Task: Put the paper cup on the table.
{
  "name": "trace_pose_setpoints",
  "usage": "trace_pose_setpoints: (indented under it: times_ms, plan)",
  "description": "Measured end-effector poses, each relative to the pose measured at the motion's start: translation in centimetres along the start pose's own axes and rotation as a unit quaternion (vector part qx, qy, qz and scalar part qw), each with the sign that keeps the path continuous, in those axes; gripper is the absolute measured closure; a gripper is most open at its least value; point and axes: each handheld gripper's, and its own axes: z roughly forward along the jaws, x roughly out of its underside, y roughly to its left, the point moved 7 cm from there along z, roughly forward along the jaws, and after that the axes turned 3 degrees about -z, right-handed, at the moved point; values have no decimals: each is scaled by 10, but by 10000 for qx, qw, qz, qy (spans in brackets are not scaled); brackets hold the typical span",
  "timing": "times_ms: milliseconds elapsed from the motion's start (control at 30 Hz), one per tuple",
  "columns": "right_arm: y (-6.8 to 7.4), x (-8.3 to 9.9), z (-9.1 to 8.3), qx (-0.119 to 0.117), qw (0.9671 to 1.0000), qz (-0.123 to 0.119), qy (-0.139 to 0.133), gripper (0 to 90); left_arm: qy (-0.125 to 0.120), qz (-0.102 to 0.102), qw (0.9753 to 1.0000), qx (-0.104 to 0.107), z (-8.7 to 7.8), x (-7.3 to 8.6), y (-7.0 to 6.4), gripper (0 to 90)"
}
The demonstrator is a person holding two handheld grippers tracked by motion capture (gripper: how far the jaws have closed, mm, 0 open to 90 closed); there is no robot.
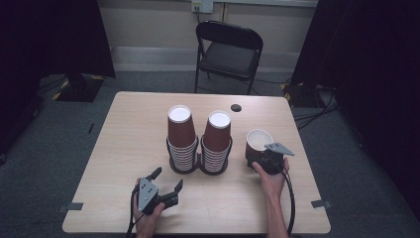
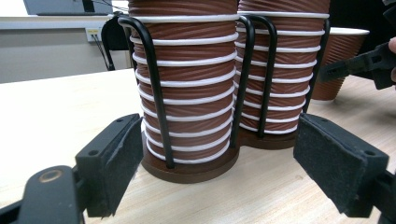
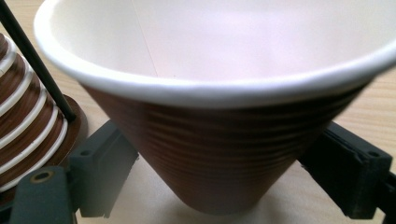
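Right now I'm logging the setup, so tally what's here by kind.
Cup stacks in the holder: 2, left stack and right stack
Loose cup: 1
Wire cup holder: 1
Claws: 2, left claw and right claw
Table: 1
Folding chair: 1
Total: 8

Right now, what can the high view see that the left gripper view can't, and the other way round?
High view alone: the chair behind the table, the white tops of both cup stacks, and the inside of the loose cup between the right gripper fingers. Left gripper view alone: the holder's black wires up close, its brown base, and the rough pads on the left gripper fingers. Both: the two stacks, the loose cup, the table.
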Motion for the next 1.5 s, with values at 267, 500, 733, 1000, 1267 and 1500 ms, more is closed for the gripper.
trace_pose_setpoints:
  times_ms: [267, 500, 733, 1000, 1267, 1500]
  plan:
    - [0, 8, -11, -66, 9994, 311, -139, 134, 13, -10, 10000, -30, 0, 0, 0, 159]
    - [3, 13, -26, -94, 9980, 462, -411, 140, 55, -40, 9999, -87, 1, 0, 1, 159]
    - [18, 16, -47, -263, 9953, 464, -813, 157, 72, -78, 9999, -129, 1, 0, 2, 159]
    - [51, 21, -65, -641, 9902, 281, -1210, 157, 54, -120, 9998, -175, 1, 0, 3, 159]
    - [89, 32, -73, -926, 9854, -30, -1426, 153, 33, -195, 9996, -196, 1, 0, 4, 159]
    - [96, 33, -77, -786, 9822, -225, -1691, 139, 34, -189, 9996, -190, 1, 0, 4, 159]
